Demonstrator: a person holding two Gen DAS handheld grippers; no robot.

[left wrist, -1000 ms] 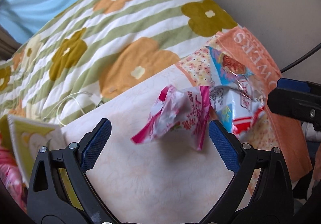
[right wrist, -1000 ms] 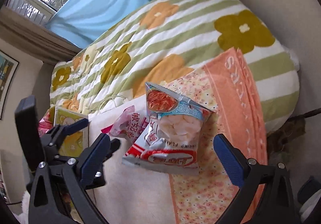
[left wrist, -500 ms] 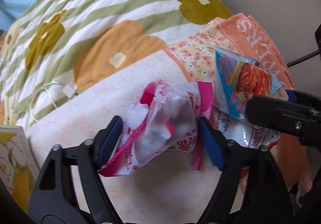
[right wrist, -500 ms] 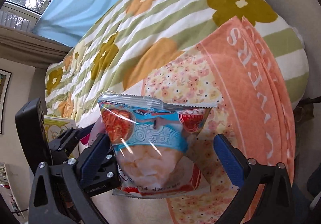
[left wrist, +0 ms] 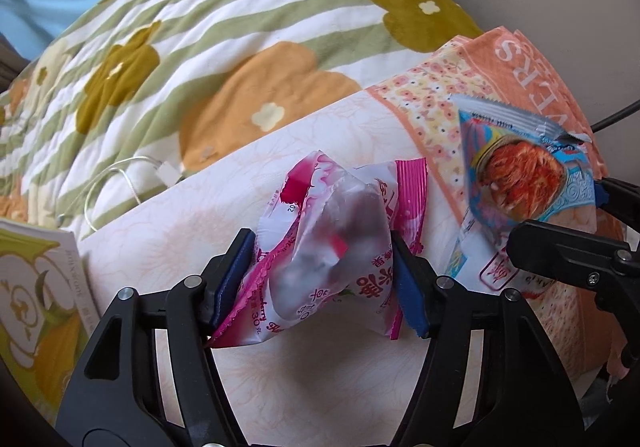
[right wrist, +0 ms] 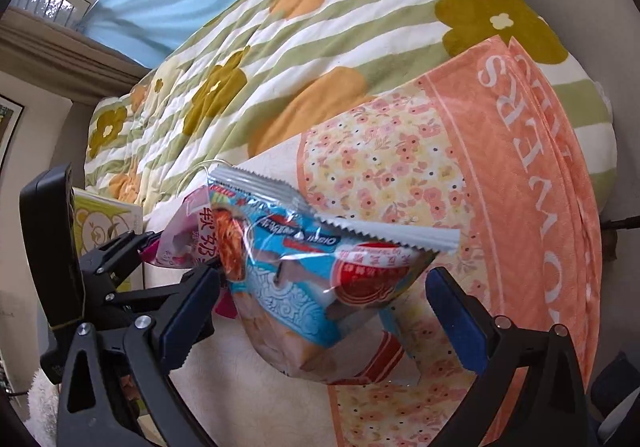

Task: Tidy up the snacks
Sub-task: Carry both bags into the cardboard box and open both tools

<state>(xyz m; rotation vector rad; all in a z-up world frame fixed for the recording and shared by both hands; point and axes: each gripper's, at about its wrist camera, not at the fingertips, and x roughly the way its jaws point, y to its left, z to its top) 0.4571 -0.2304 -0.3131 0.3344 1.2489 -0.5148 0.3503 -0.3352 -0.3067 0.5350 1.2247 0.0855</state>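
Observation:
My left gripper [left wrist: 324, 279] is shut on a pink and white candy packet [left wrist: 332, 259], which is squeezed between its blue pads above the cream cloth. The packet also shows in the right wrist view [right wrist: 188, 235] at the left, beside the left gripper [right wrist: 132, 251]. A blue shrimp-cracker bag [right wrist: 316, 287] stands tilted between the pads of my right gripper [right wrist: 320, 311]; the left pad touches it, the right pad stands apart, jaws wide. The bag also shows in the left wrist view [left wrist: 524, 187], with a right gripper finger [left wrist: 568, 255] before it.
A green-striped flowered quilt [left wrist: 208, 47] covers the bed behind. An orange flowered towel [right wrist: 520, 175] lies to the right on a cream cloth [left wrist: 304, 383]. A yellow-green book [left wrist: 40, 295] lies at the left, with a white cable [left wrist: 120, 175] nearby.
My left gripper moved forward and closed on the pink packet. My right gripper moved in around the blue bag, which has tipped over and now sits between its pads.

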